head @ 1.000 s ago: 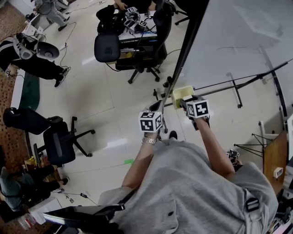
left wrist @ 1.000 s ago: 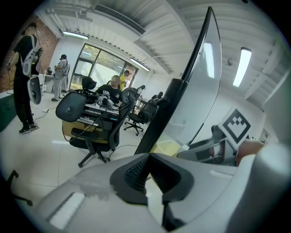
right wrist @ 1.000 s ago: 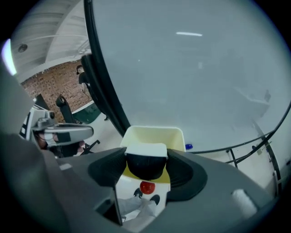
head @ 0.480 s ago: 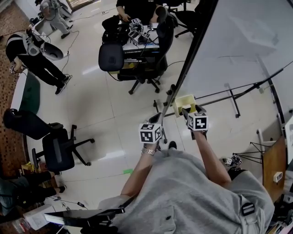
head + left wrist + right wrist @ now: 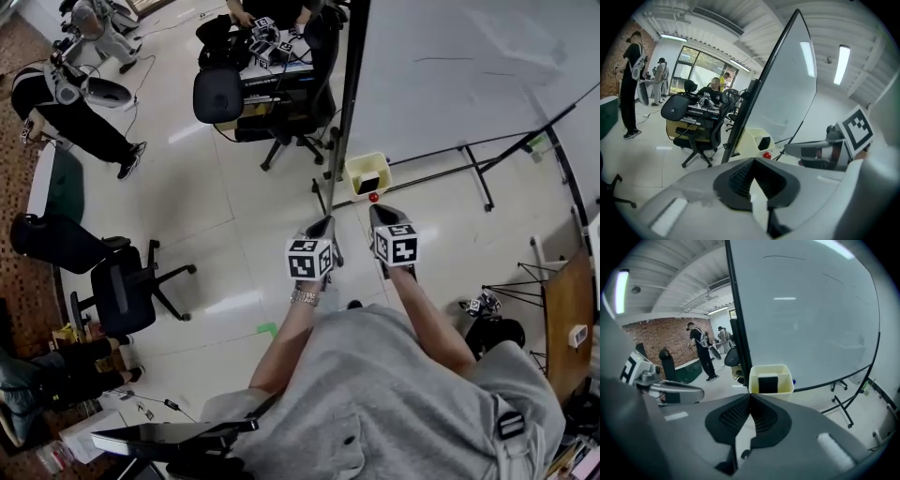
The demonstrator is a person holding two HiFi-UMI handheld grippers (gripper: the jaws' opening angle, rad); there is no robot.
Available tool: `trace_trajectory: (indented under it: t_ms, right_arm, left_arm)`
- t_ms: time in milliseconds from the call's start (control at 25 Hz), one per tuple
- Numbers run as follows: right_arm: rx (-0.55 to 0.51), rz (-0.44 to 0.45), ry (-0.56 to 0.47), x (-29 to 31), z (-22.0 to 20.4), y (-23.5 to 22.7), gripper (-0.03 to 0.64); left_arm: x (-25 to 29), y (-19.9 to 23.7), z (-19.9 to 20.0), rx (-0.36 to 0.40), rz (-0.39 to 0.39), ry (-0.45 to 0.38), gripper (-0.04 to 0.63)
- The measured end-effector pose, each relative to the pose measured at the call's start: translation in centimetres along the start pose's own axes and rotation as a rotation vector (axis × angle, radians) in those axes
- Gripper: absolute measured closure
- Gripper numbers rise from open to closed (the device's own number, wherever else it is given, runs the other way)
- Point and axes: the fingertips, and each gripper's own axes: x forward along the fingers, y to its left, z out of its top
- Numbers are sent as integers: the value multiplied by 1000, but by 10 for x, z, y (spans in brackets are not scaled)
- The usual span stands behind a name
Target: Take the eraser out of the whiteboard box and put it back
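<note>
Moved: right gripper [image 5: 380, 212], drawn back from box [image 5: 354, 161]; jaws shut, empty. Left gripper [image 5: 324, 225]: jaws together, empty, alongside. Eraser [image 5: 368, 184]: upright in box, at whiteboard [image 5: 450, 66] edge.

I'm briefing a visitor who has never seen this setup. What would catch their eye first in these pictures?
The big whiteboard fills the upper right of the head view, with a pale yellow box at its lower corner and a black eraser inside. Just below, the left gripper and right gripper point toward the box, both shut and empty, each bearing a black-and-white marker cube.
</note>
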Motion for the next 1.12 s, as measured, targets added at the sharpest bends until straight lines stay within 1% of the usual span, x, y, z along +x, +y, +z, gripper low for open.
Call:
trace_trajectory:
  t_ms: [120, 240, 320, 400, 520, 640, 760, 880, 1000, 1120]
  right_arm:
    - [14, 78, 25, -24, -30, 17, 612]
    - [64, 151, 47, -48, -64, 30, 612]
    - [74, 178, 77, -63, -88, 35, 612]
    - [61, 199, 95, -76, -103, 42, 612]
    - [61, 236, 79, -90, -107, 52, 612]
    - [55, 256, 63, -96, -104, 54, 612]
    - [42, 229, 52, -100, -97, 48, 612]
    - [62, 199, 52, -101, -96, 40, 612]
    - [75, 202, 62, -105, -100, 44, 612]
    - [39, 221, 71, -110, -102, 59, 612]
  left_arm:
    - [-10, -32, -16, 20, 4, 5, 592]
    - [-21, -76, -42, 62, -11, 22, 592]
    - [-27, -101, -61, 88, -19, 42, 592]
    - [-35, -115, -72, 96, -19, 51, 592]
    - [-44, -119, -77, 108, -2, 52, 592]
    - [-48, -120, -74, 115, 5, 41, 592]
    - [-50, -126, -71, 127, -8, 31, 592]
    - [-54, -131, -74, 141, -26, 31, 592]
    - [-61, -129, -76, 132, -30, 24, 592]
    - [-69, -118, -76, 112, -17, 14, 592]
